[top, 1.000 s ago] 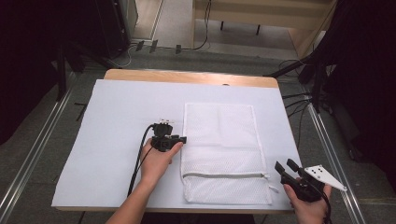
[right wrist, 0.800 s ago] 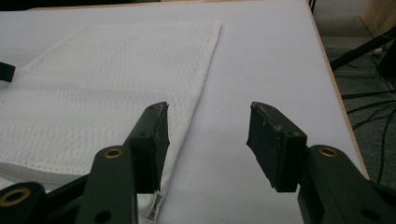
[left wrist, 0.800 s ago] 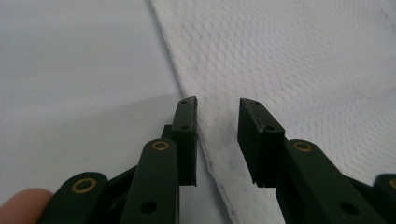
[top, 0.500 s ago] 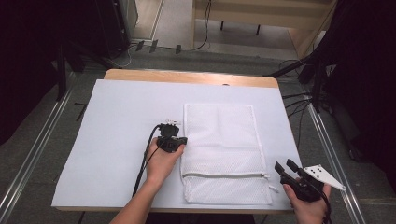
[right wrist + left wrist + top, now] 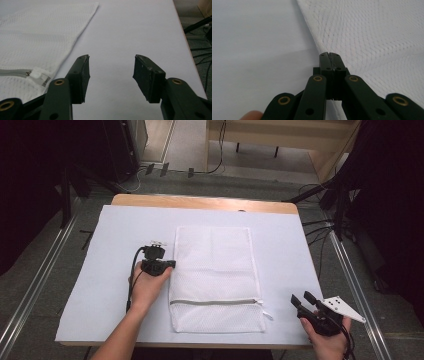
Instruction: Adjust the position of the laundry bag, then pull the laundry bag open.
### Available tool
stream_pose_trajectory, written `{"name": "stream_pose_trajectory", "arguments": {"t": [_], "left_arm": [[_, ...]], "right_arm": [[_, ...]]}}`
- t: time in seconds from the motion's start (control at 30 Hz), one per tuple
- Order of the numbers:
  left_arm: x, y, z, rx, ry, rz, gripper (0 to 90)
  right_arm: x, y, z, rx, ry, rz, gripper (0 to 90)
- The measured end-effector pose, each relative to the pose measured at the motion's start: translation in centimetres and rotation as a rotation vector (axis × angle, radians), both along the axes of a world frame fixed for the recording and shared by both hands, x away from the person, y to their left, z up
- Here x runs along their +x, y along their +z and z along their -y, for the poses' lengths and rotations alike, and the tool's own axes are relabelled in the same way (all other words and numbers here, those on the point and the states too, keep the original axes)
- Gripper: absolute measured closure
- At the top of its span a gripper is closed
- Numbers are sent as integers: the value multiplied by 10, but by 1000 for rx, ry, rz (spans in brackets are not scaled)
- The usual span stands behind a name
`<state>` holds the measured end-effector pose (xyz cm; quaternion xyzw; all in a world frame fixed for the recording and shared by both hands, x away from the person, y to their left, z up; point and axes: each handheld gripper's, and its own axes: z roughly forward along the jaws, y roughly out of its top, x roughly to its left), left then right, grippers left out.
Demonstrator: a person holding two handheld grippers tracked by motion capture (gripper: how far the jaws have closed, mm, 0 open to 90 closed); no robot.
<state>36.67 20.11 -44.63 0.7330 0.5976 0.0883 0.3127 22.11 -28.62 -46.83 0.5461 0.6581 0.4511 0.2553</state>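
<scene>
Now the left gripper (image 5: 167,265), fingers just pinched shut on the mesh bag's (image 5: 215,275) left edge, should lift it off the surface (image 5: 100,285) while the right gripper (image 5: 303,301) waits half-open, empty.

The right gripper (image 5: 110,75) has two black jaws that come up from the bottom. They stand apart, with a wide gap between them. Nothing is in the gap. Through it you see the white table cover (image 5: 140,30).

On the left lies a white mesh bag (image 5: 37,45). It is flat on the cover. Its edge runs at a slant from the top down toward the left jaw. A grey zipper (image 5: 12,72) goes across the bag near the bottom left. The zipper ends at a small white pull tab (image 5: 40,76), just beside the left jaw. The jaws do not touch the bag.

At the far right is the table's edge, with dark floor (image 5: 197,35) and black cables (image 5: 200,51) beyond it.
</scene>
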Motion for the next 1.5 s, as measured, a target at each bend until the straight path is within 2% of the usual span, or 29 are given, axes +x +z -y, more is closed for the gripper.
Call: {"name": "stream_pose_trajectory", "arguments": {"t": [0.03,0.1,0.17,0.2,0.4,0.5,0.53,0.57,0.6,0.63,0.67,0.7,0.73,0.87,1.03,1.1,1.17,1.23,1.33,1.43,1.5], "left_arm": [[2,0,-5,-4,11,0,900],[7,1,-13,20,18,-6,900],[12,2,-20,17,32,-11,900],[14,3,-23,-1,42,-12,900],[10,-2,-28,-8,25,-33,900],[9,-2,-31,-30,22,-9,900],[7,0,-32,-36,24,33,867],[2,5,-33,-48,23,126,668],[2,5,-33,-48,23,126,607],[-3,8,-33,-53,24,172,607],[-9,12,-33,-67,27,203,536],[-14,15,-34,-82,22,214,536],[-20,18,-34,-98,27,229,498],[-43,27,-34,-119,41,262,427],[-76,27,-27,-135,-5,285,422],[-85,23,-23,-154,-16,286,424],[-89,22,-18,-140,-40,270,435],[-92,22,-12,-123,-66,280,436],[-93,21,-6,-148,-73,275,438],[-94,20,0,-151,-90,273,442],[-95,19,6,-155,-107,269,447]], "right_arm": [[0,0,-1,0,-2,-4,467],[0,0,-2,-2,3,-9,453],[1,-1,-4,-8,9,-10,444],[1,-1,-5,-9,12,-10,440],[1,-2,-7,-15,28,-1,413],[1,-3,-7,-15,18,2,405],[1,-4,-8,-22,9,8,404],[1,-3,-9,-35,4,18,413],[1,-3,-9,-35,4,18,413],[0,-3,-10,-32,2,22,424],[1,-2,-10,2,24,11,487],[1,-2,-10,2,24,11,487],[0,-2,-12,16,33,7,485],[0,0,-25,-9,43,-5,481],[0,0,-44,9,106,-44,465],[0,-1,-51,-2,121,-50,451],[-1,-2,-58,-2,132,-48,462],[-1,-4,-64,-1,154,-60,501],[-1,-7,-73,-9,182,-90,523],[-1,-7,-78,12,191,-99,550],[0,-8,-83,-7,192,-99,538]]}}
